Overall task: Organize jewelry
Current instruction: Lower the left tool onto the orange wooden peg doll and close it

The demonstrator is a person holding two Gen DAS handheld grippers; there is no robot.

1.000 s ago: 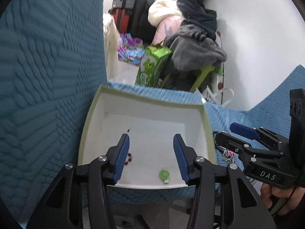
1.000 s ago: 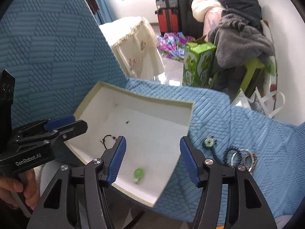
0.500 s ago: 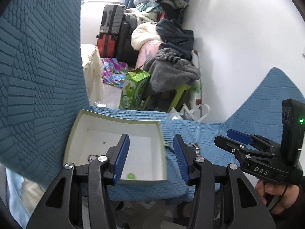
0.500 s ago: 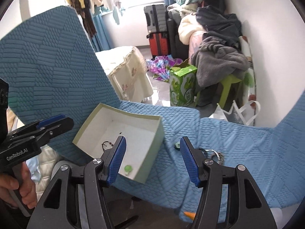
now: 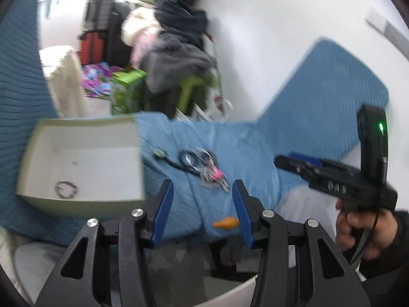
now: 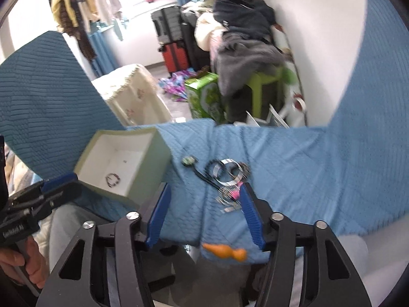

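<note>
A white open box sits on the blue quilted cloth and holds a beaded bracelet. To its right lies a heap of jewelry: dark cord, silver bangles and a pink piece. A green pendant lies beside the heap. My left gripper hovers open and empty in front of the heap. My right gripper hangs over the same spot, its jaws closing with nothing between them.
A small orange object lies at the cloth's near edge. Beyond the cloth stand a green stool piled with clothes, a green carton, suitcases and a cream-covered table. A white wall rises on the right.
Both grippers pulled back and swung right, from over the box to in front of the jewelry heap. The box slid left in both views. The right jaws narrowed a little.
</note>
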